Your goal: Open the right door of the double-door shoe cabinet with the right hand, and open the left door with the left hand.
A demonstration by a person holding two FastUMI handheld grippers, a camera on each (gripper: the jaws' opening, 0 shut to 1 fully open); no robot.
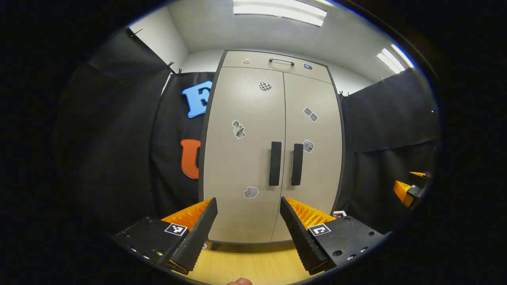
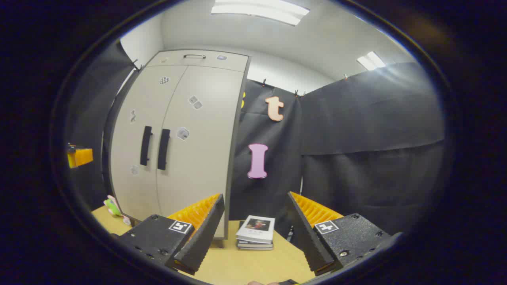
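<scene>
Shoe cabinet [image 1: 273, 150] upright at tabletop's far edge, both doors closed. Left gripper [image 1: 248, 221] spread, facing left door handle [image 1: 275, 163], apart. Right gripper [image 2: 255, 225] spread, aimed past right door handle [image 2: 163, 149], probably awaiting turn. Stacked books [image 2: 256, 238] beside cabinet's right corner.

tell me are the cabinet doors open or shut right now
Shut. Both cabinet doors lie flush, their two black handles side by side along the middle seam.

A staged recording booth inside an office-like room. Black cloth walls [image 2: 372, 130] are clipped up around a wooden counter [image 2: 253, 265]; white walls and ceiling light panels [image 1: 279, 12] show above. A shoe cabinet [image 1: 273, 150] and stacked books [image 2: 256, 233] serve as household props.
</scene>
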